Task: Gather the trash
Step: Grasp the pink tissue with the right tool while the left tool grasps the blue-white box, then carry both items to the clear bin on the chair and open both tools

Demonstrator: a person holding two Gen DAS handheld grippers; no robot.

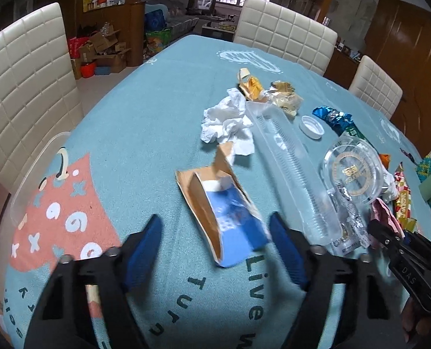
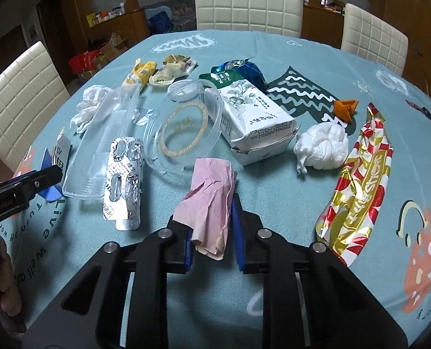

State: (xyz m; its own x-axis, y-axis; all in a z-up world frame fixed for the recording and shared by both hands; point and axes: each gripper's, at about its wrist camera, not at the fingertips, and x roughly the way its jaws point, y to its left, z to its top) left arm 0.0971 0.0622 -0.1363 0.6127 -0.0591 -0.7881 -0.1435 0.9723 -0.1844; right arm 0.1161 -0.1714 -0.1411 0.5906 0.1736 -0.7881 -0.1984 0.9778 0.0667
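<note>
Right wrist view: a crumpled pink paper (image 2: 208, 203) is clamped in the right gripper (image 2: 212, 232) at lower centre for collection, while the left gripper (image 1: 215, 250), spread apart, straddles a torn carton (image 1: 218, 206) on the littered bench (image 2: 273, 197).

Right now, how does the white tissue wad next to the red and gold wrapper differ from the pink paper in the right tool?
The white tissue wad is a rounded, twisted ball; the pink paper is a flatter, folded, creased sheet. The wad lies free on the tablecloth beside the red and gold wrapper; the pink paper sits between the pads of the right tool, which is closed on it. Both are crumpled paper trash.
</note>
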